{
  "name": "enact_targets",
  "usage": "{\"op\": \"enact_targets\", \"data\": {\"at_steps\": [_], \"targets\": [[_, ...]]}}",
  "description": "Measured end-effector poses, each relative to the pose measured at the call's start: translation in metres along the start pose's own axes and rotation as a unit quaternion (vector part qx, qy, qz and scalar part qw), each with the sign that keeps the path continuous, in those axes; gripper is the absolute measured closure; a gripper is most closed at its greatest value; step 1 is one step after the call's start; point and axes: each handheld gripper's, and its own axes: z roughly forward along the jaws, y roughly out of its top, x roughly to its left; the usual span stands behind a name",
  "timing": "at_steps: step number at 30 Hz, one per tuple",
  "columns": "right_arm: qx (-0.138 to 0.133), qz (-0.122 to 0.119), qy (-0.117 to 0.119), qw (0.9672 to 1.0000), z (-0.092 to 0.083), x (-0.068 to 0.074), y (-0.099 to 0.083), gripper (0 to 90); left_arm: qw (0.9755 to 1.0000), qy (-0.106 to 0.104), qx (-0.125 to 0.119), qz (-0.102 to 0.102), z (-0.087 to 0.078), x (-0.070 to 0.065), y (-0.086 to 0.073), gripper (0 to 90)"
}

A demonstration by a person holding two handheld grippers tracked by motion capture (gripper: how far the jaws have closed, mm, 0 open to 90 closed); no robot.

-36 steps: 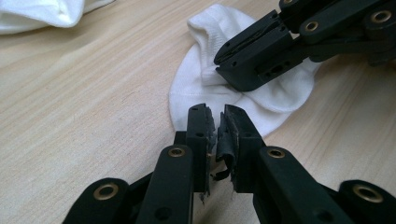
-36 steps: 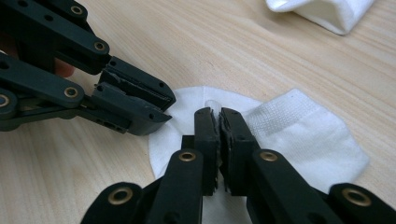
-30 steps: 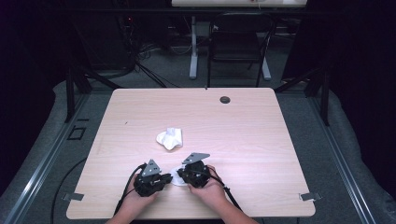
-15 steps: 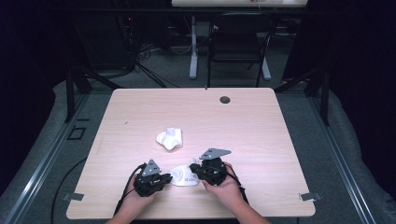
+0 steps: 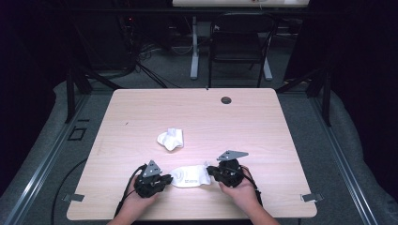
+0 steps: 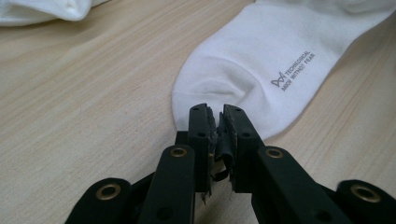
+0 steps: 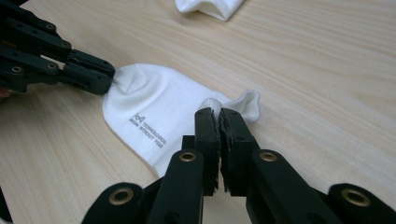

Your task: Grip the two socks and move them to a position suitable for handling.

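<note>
I hold the sock [image 5: 188, 176] flat near the front edge of the bench [image 5: 263, 122]. My left tool [image 5: 165, 180] is clamped on its toe, my right tool [image 5: 210, 171] on its cuff, so I can stretch it straight. The other sock [image 5: 171, 138] lies crumpled near the middle.

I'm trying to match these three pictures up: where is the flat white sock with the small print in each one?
High view: the printed sock lies near the table's front edge, stretched between the left tool and right tool.
Left gripper view: upper right, just beyond the jaws.
Right gripper view: centre left.
Shared landmark: the crumpled sock farther back.
</note>
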Motion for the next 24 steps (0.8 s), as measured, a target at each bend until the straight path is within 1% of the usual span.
{"op": "enact_targets", "data": {"at_steps": [3, 4, 5, 6, 8, 9, 10, 11, 13, 15, 16, 17, 21, 23, 24], "targets": [[0.009, 0.005, -0.004, 0.9999, 0.0, -0.003, -0.004, 86.4, 1.0, 0.0, 0.0, -0.005, 0.0, 0.0, 0.0, 82.2], [0.012, 0.003, -0.005, 0.9999, 0.0, -0.004, -0.004, 86.4, 1.0, 0.001, 0.001, -0.005, 0.0, 0.0, 0.0, 82.2], [0.01, 0.01, -0.007, 0.9999, 0.0, -0.004, -0.006, 86.4, 1.0, 0.002, 0.001, -0.004, -0.001, 0.0, 0.0, 82.2], [0.014, 0.007, -0.007, 0.9998, 0.0, -0.006, -0.006, 86.4, 1.0, 0.002, 0.002, -0.002, -0.001, 0.0, 0.0, 82.2], [0.014, 0.016, -0.011, 0.9997, 0.0, -0.007, -0.008, 86.4, 1.0, 0.002, 0.002, -0.003, -0.001, 0.0, 0.0, 82.2], [0.017, 0.019, -0.009, 0.9996, -0.001, -0.009, -0.009, 87.9, 1.0, 0.003, 0.001, -0.006, -0.001, 0.0, 0.0, 82.2], [0.022, 0.023, -0.012, 0.9994, -0.001, -0.01, -0.01, 88.4, 1.0, 0.002, 0.001, -0.009, -0.001, -0.001, -0.001, 82.2], [0.022, 0.027, -0.015, 0.9993, -0.001, -0.011, -0.012, 88.3, 1.0, 0.002, 0.001, -0.008, -0.001, 0.0, -0.001, 82.2], [0.028, 0.037, -0.013, 0.9988, -0.003, -0.014, -0.013, 86.8, 1.0, 0.002, 0.0, -0.009, -0.001, 0.0, -0.001, 82.1], [0.022, 0.04, -0.013, 0.9989, -0.003, -0.015, -0.014, 86.1, 1.0, 0.001, 0.0, -0.009, -0.001, 0.0, -0.001, 82.1], [0.019, 0.037, -0.014, 0.999, -0.003, -0.015, -0.013, 85.7, 1.0, 0.001, 0.001, -0.01, -0.001, 0.0, -0.001, 82.1], [0.022, 0.04, -0.016, 0.9988, -0.005, -0.015, -0.013, 85.1, 1.0, 0.0, 0.001, -0.009, -0.001, 0.0, -0.001, 82.1], [-0.007, 0.039, -0.021, 0.999, -0.009, -0.013, -0.01, 83.5, 1.0, -0.002, 0.003, -0.007, -0.001, 0.001, 0.0, 81.9], [-0.026, 0.037, -0.017, 0.9988, -0.011, -0.011, -0.008, 83.1, 0.9999, -0.004, 0.004, -0.009, -0.001, 0.002, 0.0, 81.9], [-0.029, 0.032, -0.014, 0.999, -0.012, -0.01, -0.007, 82.7, 0.9999, -0.004, 0.004, -0.008, -0.001, 0.002, 0.0, 81.9]]}}
